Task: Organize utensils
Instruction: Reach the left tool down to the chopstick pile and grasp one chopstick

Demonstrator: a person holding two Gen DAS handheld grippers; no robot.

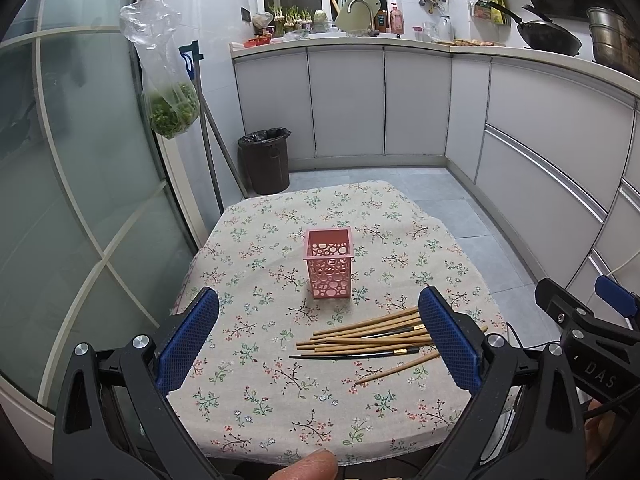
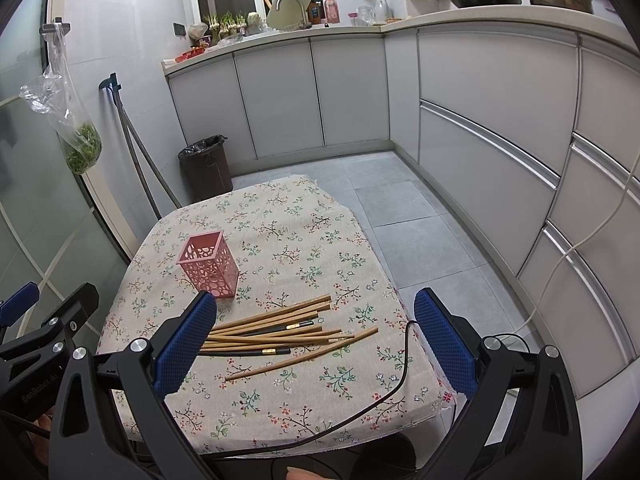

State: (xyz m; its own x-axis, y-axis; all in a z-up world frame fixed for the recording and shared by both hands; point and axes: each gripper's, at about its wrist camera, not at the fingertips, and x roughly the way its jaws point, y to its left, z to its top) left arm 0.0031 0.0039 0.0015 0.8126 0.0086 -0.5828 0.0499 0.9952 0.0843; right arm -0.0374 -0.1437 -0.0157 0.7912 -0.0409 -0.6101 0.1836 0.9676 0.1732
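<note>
1. Several chopsticks lie piled at lower centre, near the pink holder.
2. Both my left gripper and right gripper hang spread wide, empty.
3. Light, stiff, slippery I judge; I'd pinch mid-shaft.

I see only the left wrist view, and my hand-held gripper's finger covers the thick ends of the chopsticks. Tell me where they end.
Observer: In the right wrist view the chopsticks all end on the tablecloth, short of its right edge.
Operator: Report anything else lying near them.
Observer: A black cable crosses the tablecloth's near right corner, close to the chopsticks but not touching them.
Operator: Give me the state of the right hand-held gripper.
Observer: The right hand-held gripper is open, with nothing held between its fingers.
</note>
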